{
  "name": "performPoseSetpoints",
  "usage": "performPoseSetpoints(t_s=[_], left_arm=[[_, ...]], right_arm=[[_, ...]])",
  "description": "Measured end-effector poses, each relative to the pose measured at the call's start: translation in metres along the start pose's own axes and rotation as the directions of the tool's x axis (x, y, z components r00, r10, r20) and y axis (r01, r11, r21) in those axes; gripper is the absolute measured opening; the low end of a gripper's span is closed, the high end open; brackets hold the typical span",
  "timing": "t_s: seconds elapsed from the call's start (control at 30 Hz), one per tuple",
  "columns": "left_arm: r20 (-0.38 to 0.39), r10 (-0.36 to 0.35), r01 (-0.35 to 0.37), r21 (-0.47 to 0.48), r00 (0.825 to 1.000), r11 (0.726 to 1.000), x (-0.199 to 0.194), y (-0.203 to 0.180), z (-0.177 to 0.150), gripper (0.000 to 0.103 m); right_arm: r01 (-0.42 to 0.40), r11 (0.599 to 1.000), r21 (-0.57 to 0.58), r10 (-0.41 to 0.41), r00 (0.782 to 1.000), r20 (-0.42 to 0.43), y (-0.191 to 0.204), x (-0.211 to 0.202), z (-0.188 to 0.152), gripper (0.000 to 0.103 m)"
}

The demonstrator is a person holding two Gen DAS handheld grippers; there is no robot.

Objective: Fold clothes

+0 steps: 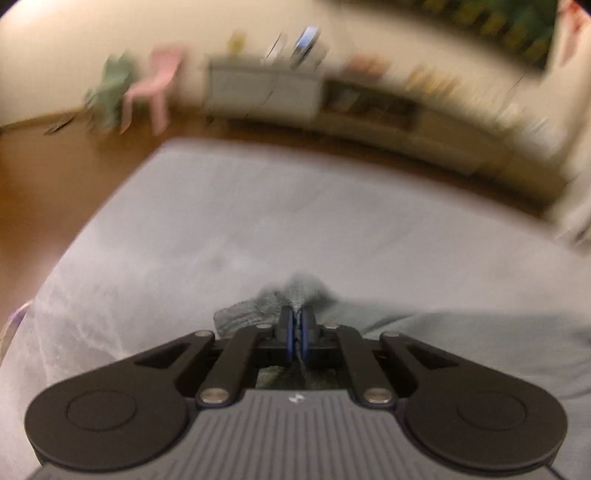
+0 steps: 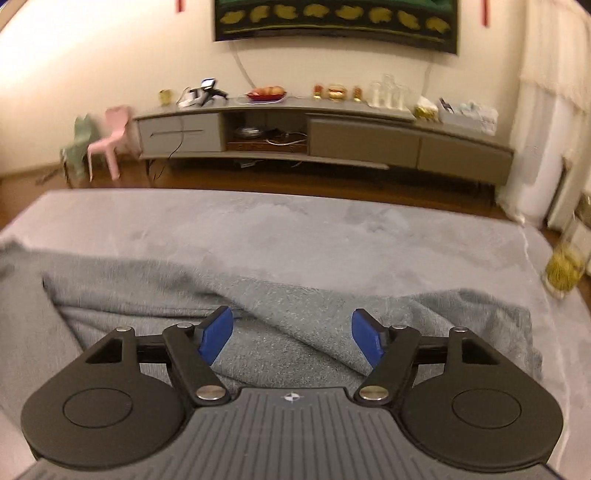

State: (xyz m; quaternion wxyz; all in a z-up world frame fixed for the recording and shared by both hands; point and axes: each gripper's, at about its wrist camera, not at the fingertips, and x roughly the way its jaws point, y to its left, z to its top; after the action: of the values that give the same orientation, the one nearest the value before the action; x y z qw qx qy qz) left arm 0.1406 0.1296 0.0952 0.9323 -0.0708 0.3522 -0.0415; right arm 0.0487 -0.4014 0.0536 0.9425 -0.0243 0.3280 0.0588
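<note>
Left claw [image 1: 296,325] apparently pinches grey garment [image 1: 273,314]; right claw [image 2: 291,334] gapes.

pink chair [image 2: 110,142] | grey TV cabinet [image 2: 321,134] | wall picture [image 2: 336,18] | fruit bowl [image 2: 266,93]

**Sweater spread across the bed**

The sweater [image 2: 295,306] lies on the bed [image 2: 295,229], toward its near edge. Beyond the bed stands the TV cabinet [image 2: 321,136] against the wall, two small chairs [image 2: 107,140] at its left.
</note>
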Motion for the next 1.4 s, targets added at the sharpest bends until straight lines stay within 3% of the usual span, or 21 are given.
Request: performPoseSetpoints(t_s=[0.07, 0.1, 0.17, 0.27, 0.33, 0.47, 0.5, 0.57, 0.67, 0.7, 0.73, 0.83, 0.9, 0.93, 0.97, 1.0, 1.03, 1.1, 1.17, 1.27, 1.4], left_arm=[[0.049, -0.161, 0.152, 0.157, 0.986, 0.976, -0.067, -0.04, -0.038, 0.004], [-0.001, -0.189, 0.185, 0.215, 0.982, 0.959, -0.081, -0.057, -0.064, 0.004], [-0.146, -0.187, 0.222, 0.285, 0.971, 0.932, -0.088, -0.084, -0.12, 0.011], [-0.219, -0.155, 0.208, 0.248, 0.963, 0.946, -0.082, -0.082, -0.161, 0.015], [-0.158, -0.173, 0.202, 0.192, 0.972, 0.961, -0.099, -0.067, -0.156, 0.022], [-0.02, -0.194, 0.195, 0.061, 0.981, 0.979, -0.127, -0.033, -0.135, 0.058], [0.002, -0.186, 0.186, 0.018, 0.983, 0.982, -0.127, -0.025, -0.124, 0.063], [-0.049, -0.178, 0.177, -0.017, 0.983, 0.984, -0.099, -0.02, -0.105, 0.078], [-0.206, -0.133, 0.12, -0.077, 0.969, 0.99, -0.025, -0.02, -0.096, 0.073], [-0.251, -0.124, 0.102, -0.099, 0.96, 0.99, -0.005, -0.018, -0.098, 0.065], [-0.271, -0.121, 0.093, -0.115, 0.955, 0.989, 0.008, -0.018, -0.101, 0.034], [-0.198, -0.179, 0.168, -0.068, 0.964, 0.983, 0.002, -0.025, -0.087, 0.012], [0.012, -0.195, 0.196, -0.114, 0.981, 0.974, -0.034, -0.007, -0.041, 0.012], [0.124, -0.195, 0.212, -0.141, 0.973, 0.967, -0.052, 0.004, -0.017, 0.012], [0.232, -0.139, 0.192, -0.221, 0.963, 0.956, -0.066, 0.026, 0.011, 0.012], [0.279, -0.059, 0.14, -0.282, 0.958, 0.949, -0.068, 0.047, 0.037, 0.011], [0.263, 0.01, 0.074, -0.309, 0.965, 0.948, -0.06, 0.062, 0.056, 0.017], [0.079, 0.11, -0.069, -0.399, 0.991, 0.914, -0.024, 0.096, 0.074, 0.022], [0.042, 0.153, -0.123, -0.406, 0.987, 0.905, -0.021, 0.108, 0.062, 0.038], [0.049, 0.085, -0.054, -0.45, 0.995, 0.892, -0.027, 0.113, 0.016, 0.046], [-0.003, 0.023, -0.023, -0.405, 1.0, 0.914, -0.029, 0.108, -0.032, 0.047]], right_arm=[[-0.001, 1.0, -0.031, 0.001, 1.0, 0.011, 0.002, -0.003, 0.003, 0.073], [-0.004, 0.999, -0.038, 0.005, 1.0, 0.012, 0.005, -0.004, 0.005, 0.073], [-0.026, 0.999, -0.042, 0.026, 1.0, -0.002, 0.016, 0.0, 0.011, 0.074], [-0.131, 0.99, -0.061, 0.129, 0.991, -0.03, 0.064, 0.012, 0.022, 0.074], [-0.239, 0.967, -0.084, 0.237, 0.971, -0.032, 0.108, 0.01, 0.029, 0.076], [-0.419, 0.894, -0.158, 0.418, 0.908, -0.042, 0.187, -0.006, 0.04, 0.085], [-0.422, 0.888, -0.185, 0.421, 0.906, -0.045, 0.199, -0.008, 0.039, 0.085], [-0.41, 0.888, -0.21, 0.408, 0.911, -0.051, 0.211, -0.006, 0.036, 0.086], [-0.368, 0.919, -0.142, 0.361, 0.93, -0.074, 0.199, 0.0, 0.023, 0.086], [-0.353, 0.927, -0.125, 0.346, 0.935, -0.075, 0.189, -0.002, 0.015, 0.086], [-0.336, 0.935, -0.11, 0.329, 0.941, -0.076, 0.175, -0.002, 0.008, 0.086], [-0.271, 0.959, -0.079, 0.264, 0.961, -0.082, 0.129, -0.002, -0.015, 0.086], [-0.216, 0.975, -0.058, 0.21, 0.973, -0.096, 0.096, 0.004, -0.033, 0.086], [-0.188, 0.981, -0.038, 0.184, 0.977, -0.106, 0.08, 0.01, -0.041, 0.086], [-0.159, 0.987, -0.002, 0.158, 0.981, -0.116, 0.064, 0.018, -0.046, 0.085], [-0.13, 0.991, 0.04, 0.134, 0.983, -0.127, 0.049, 0.027, -0.05, 0.085], [-0.112, 0.99, 0.084, 0.123, 0.983, -0.136, 0.036, 0.035, -0.053, 0.085], [-0.111, 0.98, 0.162, 0.135, 0.981, -0.143, 0.015, 0.045, -0.054, 0.085], [-0.115, 0.972, 0.207, 0.145, 0.98, -0.139, 0.003, 0.046, -0.053, 0.085], [-0.105, 0.967, 0.232, 0.137, 0.983, -0.126, -0.012, 0.043, -0.05, 0.086], [-0.015, 0.983, 0.183, 0.039, 0.991, -0.13, -0.034, 0.05, -0.044, 0.089]])
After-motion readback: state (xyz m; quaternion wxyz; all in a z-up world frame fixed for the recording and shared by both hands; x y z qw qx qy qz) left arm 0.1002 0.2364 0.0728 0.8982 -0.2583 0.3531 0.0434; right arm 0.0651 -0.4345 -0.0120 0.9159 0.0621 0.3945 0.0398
